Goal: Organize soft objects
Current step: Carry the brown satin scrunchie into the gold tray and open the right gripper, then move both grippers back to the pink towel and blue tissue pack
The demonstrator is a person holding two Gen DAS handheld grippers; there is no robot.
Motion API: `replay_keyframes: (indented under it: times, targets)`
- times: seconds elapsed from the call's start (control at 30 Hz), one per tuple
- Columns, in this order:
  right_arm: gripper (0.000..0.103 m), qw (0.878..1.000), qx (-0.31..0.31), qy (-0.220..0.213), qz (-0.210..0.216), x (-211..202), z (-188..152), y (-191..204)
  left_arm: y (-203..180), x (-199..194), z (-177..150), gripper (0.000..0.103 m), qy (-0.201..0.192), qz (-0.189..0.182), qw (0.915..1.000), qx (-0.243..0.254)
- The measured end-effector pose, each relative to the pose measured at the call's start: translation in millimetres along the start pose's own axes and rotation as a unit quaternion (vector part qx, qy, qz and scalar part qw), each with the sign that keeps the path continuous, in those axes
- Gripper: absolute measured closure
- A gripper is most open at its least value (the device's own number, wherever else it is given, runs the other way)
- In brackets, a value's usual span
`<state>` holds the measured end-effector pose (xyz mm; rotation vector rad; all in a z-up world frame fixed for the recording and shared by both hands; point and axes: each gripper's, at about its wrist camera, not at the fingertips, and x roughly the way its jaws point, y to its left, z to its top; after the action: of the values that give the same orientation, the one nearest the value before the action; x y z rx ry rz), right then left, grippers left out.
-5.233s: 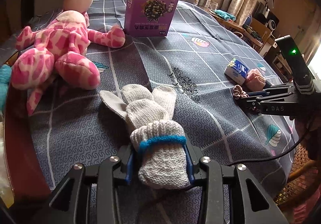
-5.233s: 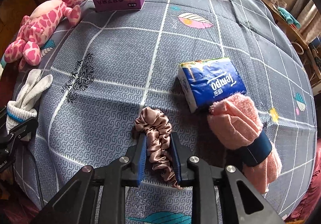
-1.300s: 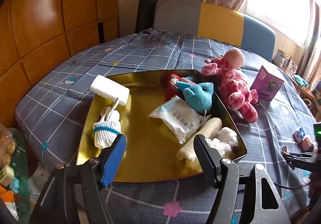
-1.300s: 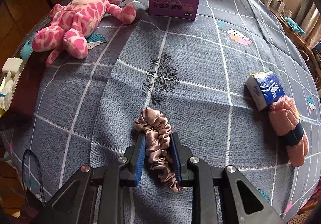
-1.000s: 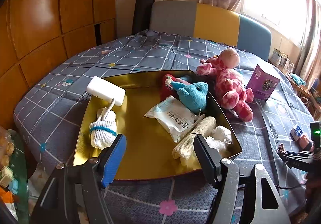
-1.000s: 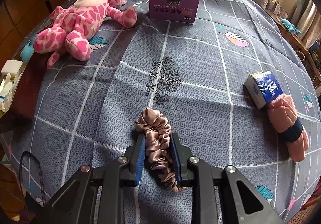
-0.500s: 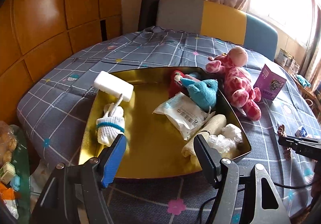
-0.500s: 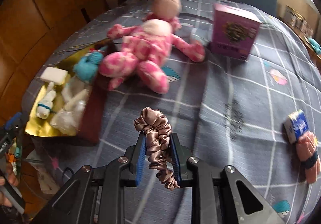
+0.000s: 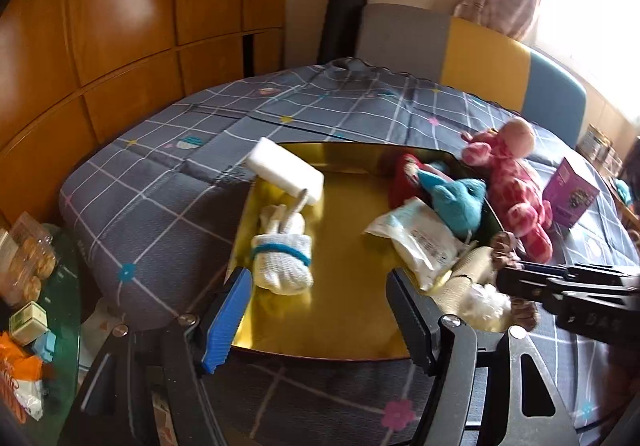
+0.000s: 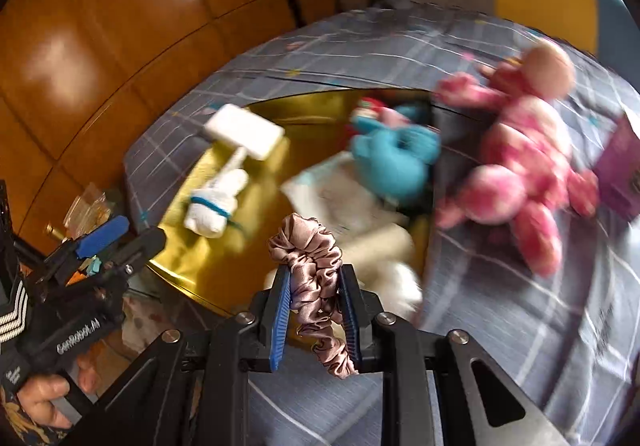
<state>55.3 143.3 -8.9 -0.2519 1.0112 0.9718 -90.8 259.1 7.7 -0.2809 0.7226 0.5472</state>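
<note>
The satin scrunchie (image 10: 316, 278) is pinched between the right gripper (image 10: 314, 310) fingers, above the gold tray's (image 9: 352, 330) near edge; the left gripper (image 9: 318, 306) gapes wide, empty, the rolled white gloves (image 9: 282, 262) lying in the tray just beyond its left finger.

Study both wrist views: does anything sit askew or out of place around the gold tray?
Two things. The white sponge block perches tilted on the gold tray's far-left rim, half overhanging the tablecloth. The pink plush toy lies outside the tray, against its right wall, while other soft items are inside.
</note>
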Motion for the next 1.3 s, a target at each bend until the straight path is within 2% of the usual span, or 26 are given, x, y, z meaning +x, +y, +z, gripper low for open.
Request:
replay_keyframes:
  times: [0.2,0.47,0.67,0.83,1.07,1.3]
  targets:
    - [0.080,1.000,-0.020,0.013,0.001,34,19,26,18,-1,3,0.033,-0.005,0.012,0.9997,-0.020]
    - [0.080,0.999,-0.021,0.038,0.001,69,32,33,29,-2,6,0.033,-0.010,0.016,0.9993,-0.033]
    - [0.076,0.998,-0.019,0.056,-0.009,91,32,36,32,-2,6,0.033,-0.008,0.016,0.9991,-0.038]
    - [0.064,0.997,-0.003,0.073,-0.003,99,24,31,32,-2,6,0.033,-0.009,0.017,0.9990,-0.040]
    - [0.060,0.999,0.022,0.043,0.011,81,19,21,31,-4,6,0.033,-0.014,0.017,0.9990,-0.039]
    - [0.060,1.000,0.019,-0.016,-0.018,39,16,19,26,-9,6,0.033,-0.020,0.014,0.9992,-0.033]
